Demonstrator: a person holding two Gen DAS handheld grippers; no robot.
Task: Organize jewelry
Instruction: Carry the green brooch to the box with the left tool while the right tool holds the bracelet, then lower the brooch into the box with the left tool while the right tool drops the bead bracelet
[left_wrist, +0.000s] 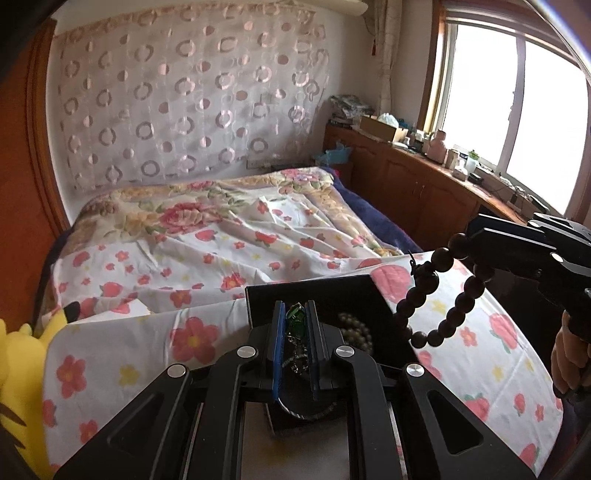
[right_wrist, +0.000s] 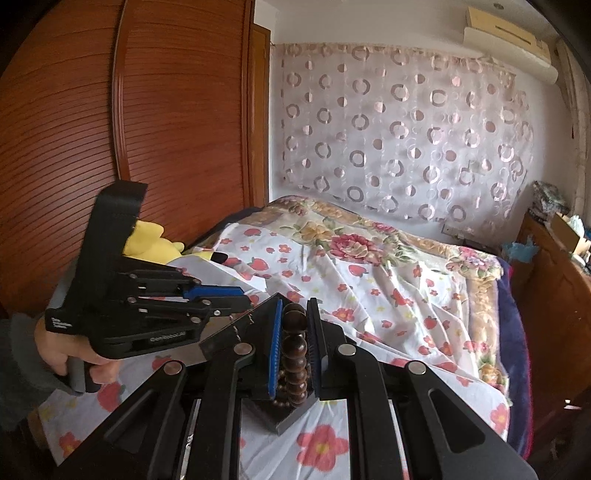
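Observation:
A black jewelry box (left_wrist: 354, 295) lies open on the flowered bedsheet. My left gripper (left_wrist: 295, 314) is shut on a green pendant necklace (left_wrist: 296, 320) whose chain hangs down over the box. A pale bead bracelet (left_wrist: 358, 330) lies inside the box. My right gripper (right_wrist: 294, 314) is shut on a dark wooden bead bracelet (right_wrist: 295, 354), which hangs as a loop (left_wrist: 439, 291) above the box's right edge. The right gripper's body shows at the right of the left wrist view (left_wrist: 532, 247). The left gripper shows at the left of the right wrist view (right_wrist: 236, 295). The box corner (right_wrist: 284, 417) shows below the beads.
The bed (left_wrist: 221, 236) with its floral cover fills the middle. A yellow plush toy (left_wrist: 22, 354) lies at the left edge. A wooden cabinet (left_wrist: 424, 184) with clutter stands under the window on the right. A wooden wardrobe (right_wrist: 147, 129) stands left.

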